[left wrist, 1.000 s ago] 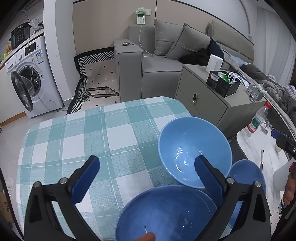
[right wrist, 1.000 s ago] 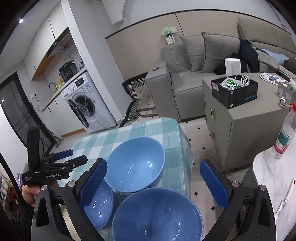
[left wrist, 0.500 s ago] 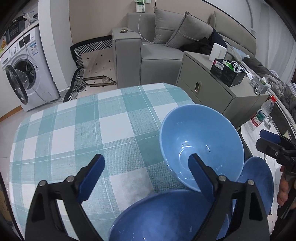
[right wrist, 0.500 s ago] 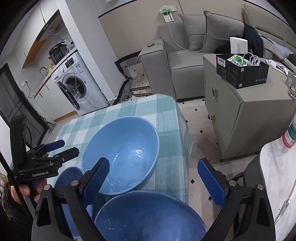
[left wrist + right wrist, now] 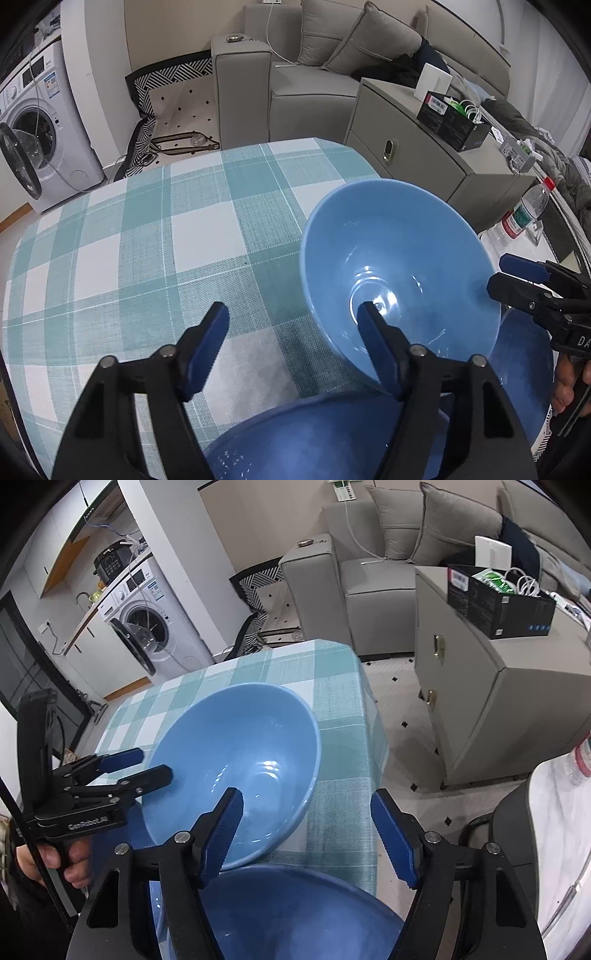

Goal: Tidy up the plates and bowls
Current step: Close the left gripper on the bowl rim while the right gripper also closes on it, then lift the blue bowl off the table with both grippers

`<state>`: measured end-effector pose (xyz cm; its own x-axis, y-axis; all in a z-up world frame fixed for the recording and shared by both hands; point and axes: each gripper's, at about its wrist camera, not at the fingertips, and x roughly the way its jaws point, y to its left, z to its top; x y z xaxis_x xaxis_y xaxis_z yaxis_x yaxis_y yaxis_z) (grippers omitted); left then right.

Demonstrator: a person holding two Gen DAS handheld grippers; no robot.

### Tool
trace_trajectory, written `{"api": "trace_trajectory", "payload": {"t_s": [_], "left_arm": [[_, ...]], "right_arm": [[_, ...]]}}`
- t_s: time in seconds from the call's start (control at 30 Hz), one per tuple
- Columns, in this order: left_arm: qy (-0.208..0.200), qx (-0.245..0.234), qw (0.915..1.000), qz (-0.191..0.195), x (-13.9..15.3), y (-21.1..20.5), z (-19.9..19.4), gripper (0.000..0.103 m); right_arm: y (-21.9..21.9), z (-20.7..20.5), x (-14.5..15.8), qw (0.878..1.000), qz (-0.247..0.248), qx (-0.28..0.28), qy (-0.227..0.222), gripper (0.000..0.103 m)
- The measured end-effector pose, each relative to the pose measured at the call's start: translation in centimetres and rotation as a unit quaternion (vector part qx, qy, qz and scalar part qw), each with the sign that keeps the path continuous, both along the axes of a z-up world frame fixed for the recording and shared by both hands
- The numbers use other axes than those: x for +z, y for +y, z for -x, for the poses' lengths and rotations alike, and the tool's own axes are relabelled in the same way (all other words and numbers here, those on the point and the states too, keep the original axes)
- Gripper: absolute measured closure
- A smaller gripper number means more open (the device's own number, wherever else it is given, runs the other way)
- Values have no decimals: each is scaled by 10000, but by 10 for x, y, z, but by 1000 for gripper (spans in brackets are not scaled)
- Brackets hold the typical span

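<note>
Three blue bowls stand close together on the checked tablecloth (image 5: 147,236). The far bowl (image 5: 399,273), also in the right wrist view (image 5: 236,760), is the largest in view. My left gripper (image 5: 293,325) is open, its right finger inside that bowl's left rim. My right gripper (image 5: 306,819) is open, straddling the same bowl's right rim. A second bowl (image 5: 306,439) lies under my left gripper. A third bowl (image 5: 295,912) lies under my right gripper and shows in the left wrist view (image 5: 524,365).
The table ends just right of the bowls (image 5: 369,738). A grey cabinet (image 5: 491,686) with a black box stands beyond. A sofa (image 5: 288,74) and washing machine (image 5: 33,125) are farther off. A white counter (image 5: 561,842) with a bottle is at right.
Both grippers have moved forward and down toward the far bowl, one from each side. Each now has one finger over its rim. The bowls have not moved.
</note>
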<state>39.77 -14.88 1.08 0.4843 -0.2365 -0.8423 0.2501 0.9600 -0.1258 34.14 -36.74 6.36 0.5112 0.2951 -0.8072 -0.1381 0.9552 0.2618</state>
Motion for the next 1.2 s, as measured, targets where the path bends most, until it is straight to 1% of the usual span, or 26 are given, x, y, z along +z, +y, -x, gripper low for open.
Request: {"api": "trace_trajectory", "payload": {"t_s": [0.07, 0.1, 0.13, 0.2, 0.23, 0.4, 0.43, 0.47, 0.53, 0.6, 0.67, 0.83, 1.2], "left_arm": [[50, 13, 10000, -1, -3, -1, -2, 39], [71, 6, 10000, 10, -5, -1, -2, 41], [97, -3, 10000, 12, -6, -2, -2, 47], [125, -24, 9999, 26, -8, -3, -3, 49], [120, -42, 9999, 31, -8, -4, -3, 51], [97, -116, 9999, 31, -9, -8, -4, 61], [90, -150, 9998, 23, -9, -9, -3, 66], [74, -180, 9998, 21, -8, -10, -3, 68], [37, -243, 9997, -1, -8, -13, -2, 72], [19, -279, 9996, -27, -7, -15, -1, 74], [9, -334, 9994, -3, -7, -16, -1, 78], [-52, -381, 9993, -40, -6, -19, 1, 82], [-115, -379, 9992, -72, -3, -18, 2, 83]], "right_arm": [[1, -1, -3, 10000, 17, -5, 28, 35], [2, -2, -4, 10000, 12, 1, 40, 39], [3, -3, -6, 10000, -7, 25, 60, 44], [5, -3, -7, 9999, 6, 60, 80, 46], [6, -4, -8, 9999, 27, 77, 86, 50], [11, -4, -11, 9998, 97, 153, 91, 56], [12, -4, -11, 9998, 127, 157, 76, 62], [12, -4, -12, 9997, 147, 162, 79, 64], [13, -3, -12, 9997, 157, 160, 60, 68], [13, -3, -13, 9997, 170, 163, 61, 71], [14, -3, -13, 9997, 171, 169, 53, 74], [15, -2, -12, 9996, 211, 190, 15, 80], [16, -1, -11, 9995, 270, 166, -22, 80]]}}
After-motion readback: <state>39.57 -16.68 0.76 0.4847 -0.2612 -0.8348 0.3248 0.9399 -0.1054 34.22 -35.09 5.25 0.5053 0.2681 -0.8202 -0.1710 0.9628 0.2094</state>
